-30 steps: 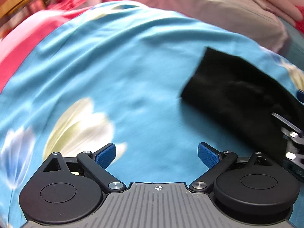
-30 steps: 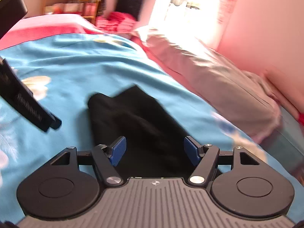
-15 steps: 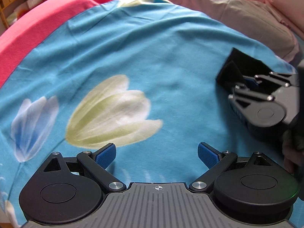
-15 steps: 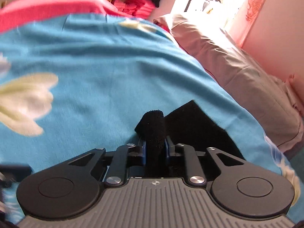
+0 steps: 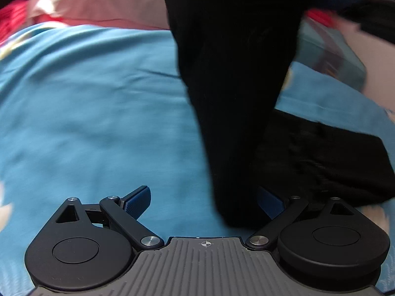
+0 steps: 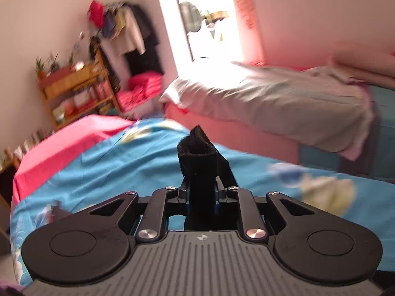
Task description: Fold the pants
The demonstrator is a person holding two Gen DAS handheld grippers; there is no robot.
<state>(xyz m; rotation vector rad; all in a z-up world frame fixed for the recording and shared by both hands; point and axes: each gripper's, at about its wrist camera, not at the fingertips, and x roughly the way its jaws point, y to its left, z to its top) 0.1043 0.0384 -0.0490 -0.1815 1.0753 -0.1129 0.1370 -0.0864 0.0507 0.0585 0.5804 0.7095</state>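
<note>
The black pants hang down as a long strip in the left wrist view, with the rest bunched on the blue bedspread at the right. My right gripper is shut on a black fold of the pants and holds it up above the bed. My left gripper is open, low over the bedspread; the hanging strip drops between its blue pads and covers part of the right one.
A grey-beige pillow or folded quilt lies along the far side of the bed. A pink sheet covers the bed's left end. A wooden shelf and hanging clothes stand by the wall.
My right gripper closed on the pants and has lifted them high off the bed. My left gripper has moved right, under the hanging cloth, and stays open.
</note>
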